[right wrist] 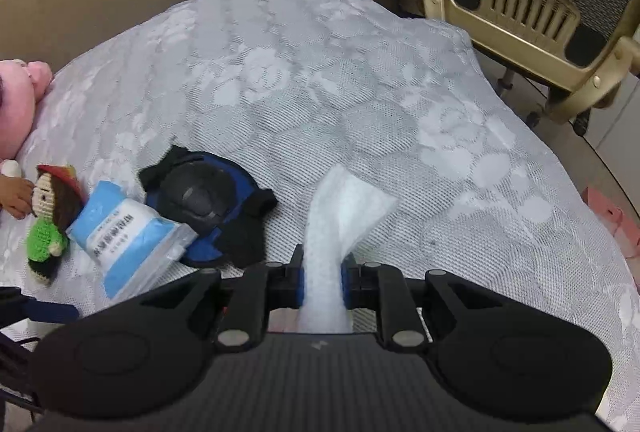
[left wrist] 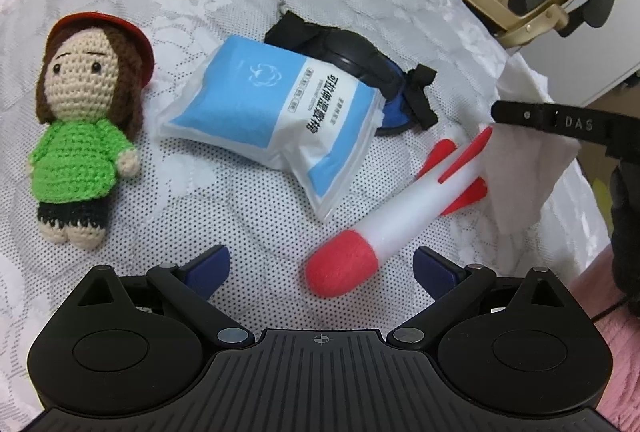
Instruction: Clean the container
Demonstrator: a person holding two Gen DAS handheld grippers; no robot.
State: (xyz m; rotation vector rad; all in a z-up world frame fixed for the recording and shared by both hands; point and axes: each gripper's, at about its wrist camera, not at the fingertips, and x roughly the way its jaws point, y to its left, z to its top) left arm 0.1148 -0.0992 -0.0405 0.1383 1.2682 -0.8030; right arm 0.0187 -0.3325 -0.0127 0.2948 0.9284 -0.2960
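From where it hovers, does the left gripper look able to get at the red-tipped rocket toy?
Probably yes. The left gripper stands open just above the rocket toy, whose red nose lies between its fingers, nothing covering it. Only the wipe in the right gripper touches the tail end.

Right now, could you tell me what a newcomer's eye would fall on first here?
Probably the white wipe pinched in the right gripper, hanging over the lace bedcover. Next, the red-and-white toy rocket lying just ahead of the open left gripper. Then the crocheted doll in green at the left, beside the blue wipes pack.
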